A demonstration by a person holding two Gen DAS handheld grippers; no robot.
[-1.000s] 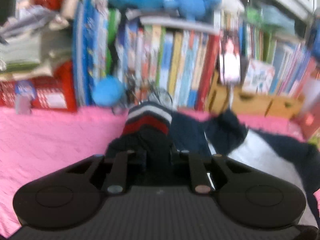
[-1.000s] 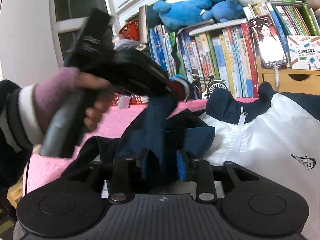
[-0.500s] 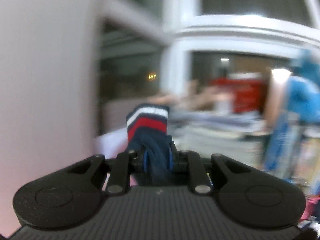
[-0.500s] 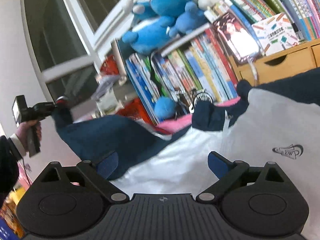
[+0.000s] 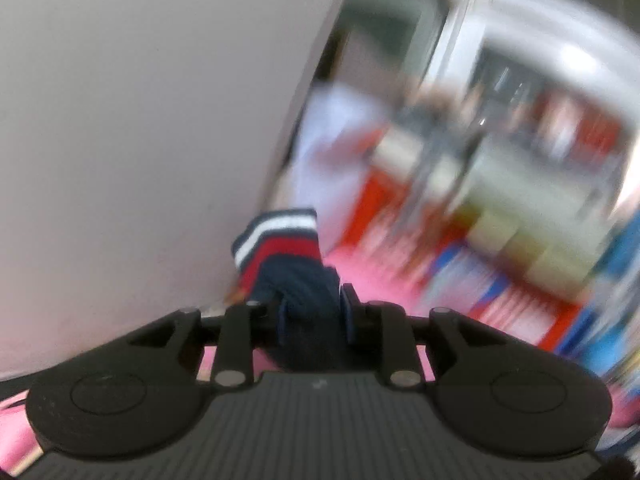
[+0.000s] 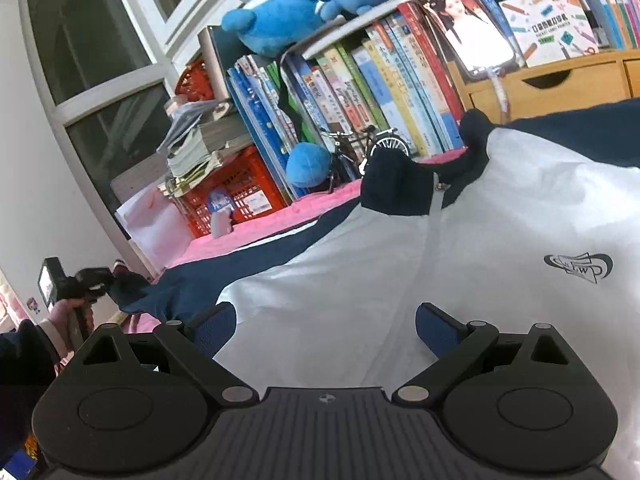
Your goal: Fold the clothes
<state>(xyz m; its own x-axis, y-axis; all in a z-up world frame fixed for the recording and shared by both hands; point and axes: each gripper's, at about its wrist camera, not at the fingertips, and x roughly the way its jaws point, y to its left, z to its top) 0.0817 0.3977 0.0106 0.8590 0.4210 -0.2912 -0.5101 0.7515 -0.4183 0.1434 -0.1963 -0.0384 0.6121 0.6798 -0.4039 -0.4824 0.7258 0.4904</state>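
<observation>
— Holding the sleeve cuff (image 5: 280,240) in my left gripper (image 5: 312,312); its jaws are opening a little, but the dark knit is between the pads and looks pinched. What does your side show?

— My right gripper (image 6: 325,326) is released, jaws wide, nothing between them. The jacket (image 6: 460,280) lies spread just ahead of and under it on the pink bed cover (image 6: 256,232), white front up, logo to the right of the gripper. The navy sleeve (image 6: 224,276) runs off to the left, out to your gripper.

— My view is smeared, so I cannot tell how much cloth I have.

— That is my worry. I judge that if those jaws ease further while the sleeve is stretched, the cuff could slip out and drop in a heap.

— And with nothing pinning the body, a hard pull could drag the whole jacket sideways and wrinkle the front.
</observation>
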